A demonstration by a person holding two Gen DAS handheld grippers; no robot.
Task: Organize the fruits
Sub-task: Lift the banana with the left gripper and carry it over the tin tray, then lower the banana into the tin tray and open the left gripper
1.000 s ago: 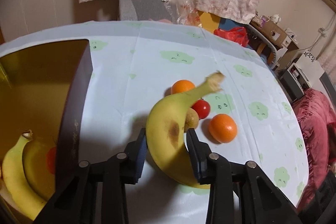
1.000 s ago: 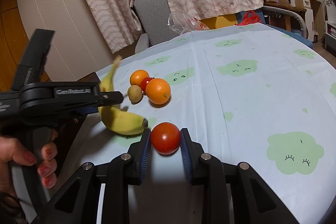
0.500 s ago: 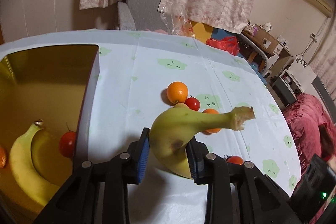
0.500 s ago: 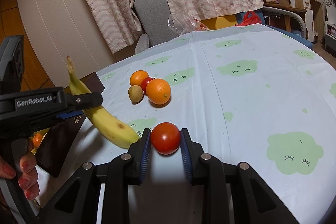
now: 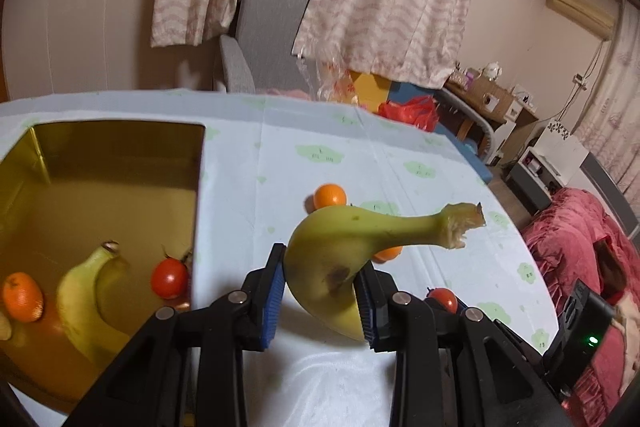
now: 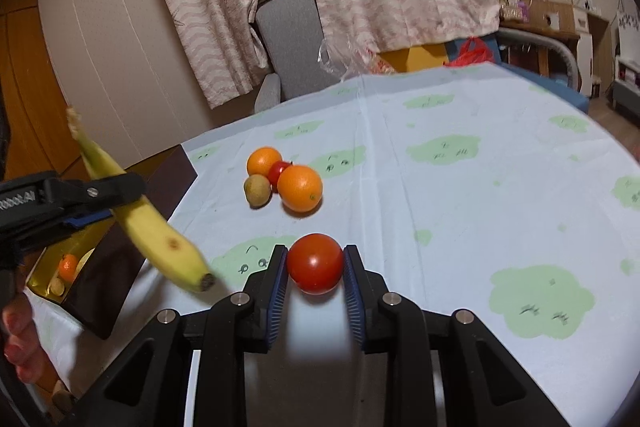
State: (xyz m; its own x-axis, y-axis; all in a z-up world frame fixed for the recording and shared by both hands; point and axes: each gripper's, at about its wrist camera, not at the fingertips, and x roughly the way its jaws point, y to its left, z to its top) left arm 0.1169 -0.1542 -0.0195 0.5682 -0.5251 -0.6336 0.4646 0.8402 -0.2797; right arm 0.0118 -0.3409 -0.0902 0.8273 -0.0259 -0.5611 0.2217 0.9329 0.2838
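Cloud-print bench [image 6: 460, 187], fruit run halfway done

Left tool [image 5: 320, 291] is clamped on a banana [image 5: 340, 259], stem toward 3 o'clock; gold box [image 5: 120, 167] lies at 9 o'clock. Right tool [image 6: 315, 267] pinches a tomato [image 6: 315, 263].

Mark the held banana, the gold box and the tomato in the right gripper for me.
held banana [image 5: 332, 259], left wrist view, on its thick body between the pads.
gold box [image 5: 120, 143], left wrist view, on its far inner wall.
tomato [image 6: 315, 263], right wrist view, on the middle of its front skin.
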